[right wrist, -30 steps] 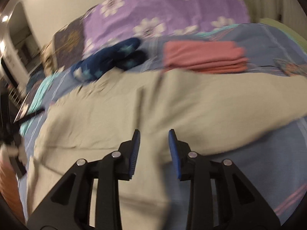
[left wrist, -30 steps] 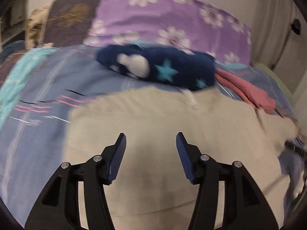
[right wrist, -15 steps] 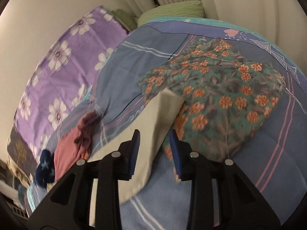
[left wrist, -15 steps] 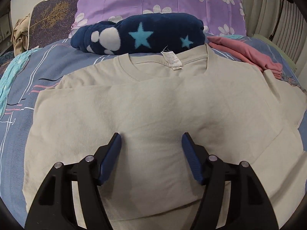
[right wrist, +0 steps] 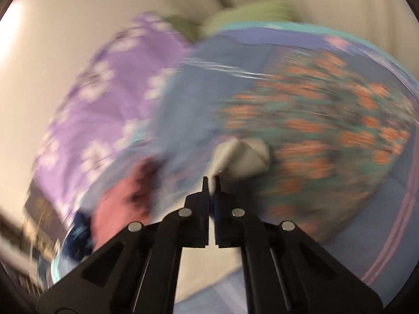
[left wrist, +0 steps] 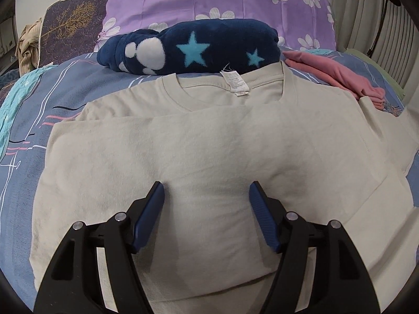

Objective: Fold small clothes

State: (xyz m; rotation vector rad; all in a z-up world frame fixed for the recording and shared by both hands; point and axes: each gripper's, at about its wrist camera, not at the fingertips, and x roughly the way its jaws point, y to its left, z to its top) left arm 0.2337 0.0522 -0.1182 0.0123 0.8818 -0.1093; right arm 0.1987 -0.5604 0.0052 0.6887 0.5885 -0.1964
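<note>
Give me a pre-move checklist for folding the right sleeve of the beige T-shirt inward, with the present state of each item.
1. right gripper shut on the beige T-shirt, a bunched bit of cloth at its tips: ok.
2. left gripper open above the shirt's body, gripping nothing: ok.
3. Left side already folded in, edge lying flat: ok.
4. Neck label and collar lying flat: ok.
5. Shirt lying apart from the pink garment: cannot tell; they meet at its right shoulder.
6. Right wrist view sharp enough to judge the grip's depth: not ok, blurred.
</note>
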